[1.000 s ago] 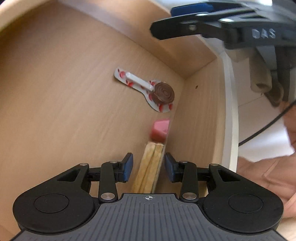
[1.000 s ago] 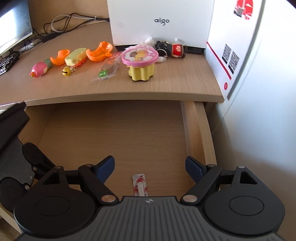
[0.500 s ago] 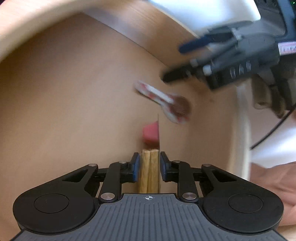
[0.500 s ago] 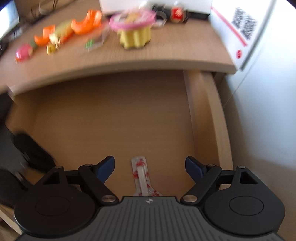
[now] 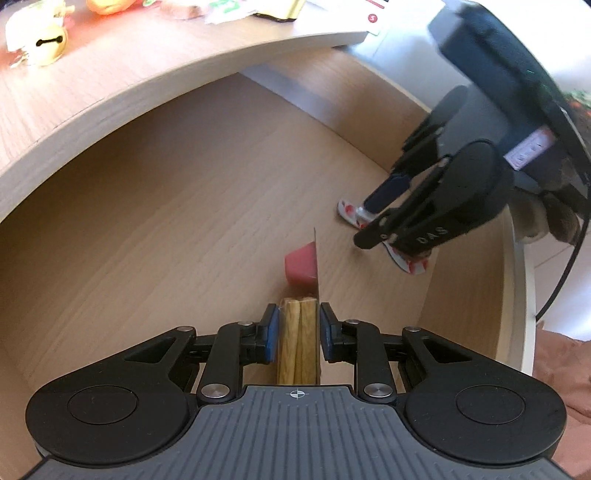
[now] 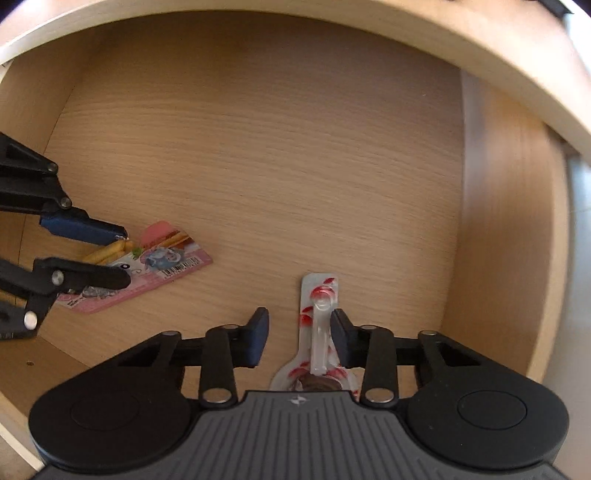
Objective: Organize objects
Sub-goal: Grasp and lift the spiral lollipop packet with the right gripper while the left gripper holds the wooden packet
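Note:
A pink snack card with biscuit sticks stands on edge in the open wooden drawer. My left gripper is shut on the snack card; this also shows in the right wrist view. A wrapped chocolate lollipop lies flat on the drawer floor. My right gripper is open around its stick, jaws a little apart from it. In the left wrist view the right gripper covers most of the lollipop.
The drawer's right wall and near-left corner bound the space. The desk top overhangs the drawer's back, with a yellow bell toy and orange toys on it.
My left gripper closed on the snack card and tipped it upright on its edge. My right gripper dropped into the drawer and narrowed around the lollipop stick.

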Tool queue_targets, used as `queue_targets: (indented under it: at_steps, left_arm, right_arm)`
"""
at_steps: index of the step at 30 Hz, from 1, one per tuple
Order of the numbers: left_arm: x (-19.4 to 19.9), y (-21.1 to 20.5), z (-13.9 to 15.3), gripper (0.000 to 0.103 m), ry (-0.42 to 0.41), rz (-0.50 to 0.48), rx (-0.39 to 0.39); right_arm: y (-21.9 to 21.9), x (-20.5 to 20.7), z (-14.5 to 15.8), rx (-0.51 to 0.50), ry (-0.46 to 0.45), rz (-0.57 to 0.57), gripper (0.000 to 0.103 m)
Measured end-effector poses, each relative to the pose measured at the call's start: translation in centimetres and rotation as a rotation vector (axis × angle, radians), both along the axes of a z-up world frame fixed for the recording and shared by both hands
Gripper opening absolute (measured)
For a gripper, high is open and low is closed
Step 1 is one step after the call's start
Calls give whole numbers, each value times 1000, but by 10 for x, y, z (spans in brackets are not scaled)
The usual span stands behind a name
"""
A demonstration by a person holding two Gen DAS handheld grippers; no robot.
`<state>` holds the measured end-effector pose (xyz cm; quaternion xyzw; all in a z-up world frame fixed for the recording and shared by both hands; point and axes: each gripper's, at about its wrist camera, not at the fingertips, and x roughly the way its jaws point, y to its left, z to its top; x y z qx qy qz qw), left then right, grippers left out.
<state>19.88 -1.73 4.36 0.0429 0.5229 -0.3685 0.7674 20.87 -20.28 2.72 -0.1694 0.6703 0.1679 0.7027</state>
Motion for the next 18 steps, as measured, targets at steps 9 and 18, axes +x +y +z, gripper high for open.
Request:
queue_targets:
  at_steps: [9, 18]
  left_arm:
    - [3, 5, 3, 26, -4, 21, -7]
    - [4, 3, 1, 26, -3, 50, -15]
  right_arm:
    - [15, 19, 6, 60, -45, -41, 12]
    - [10, 28, 45, 102, -156, -70, 69]
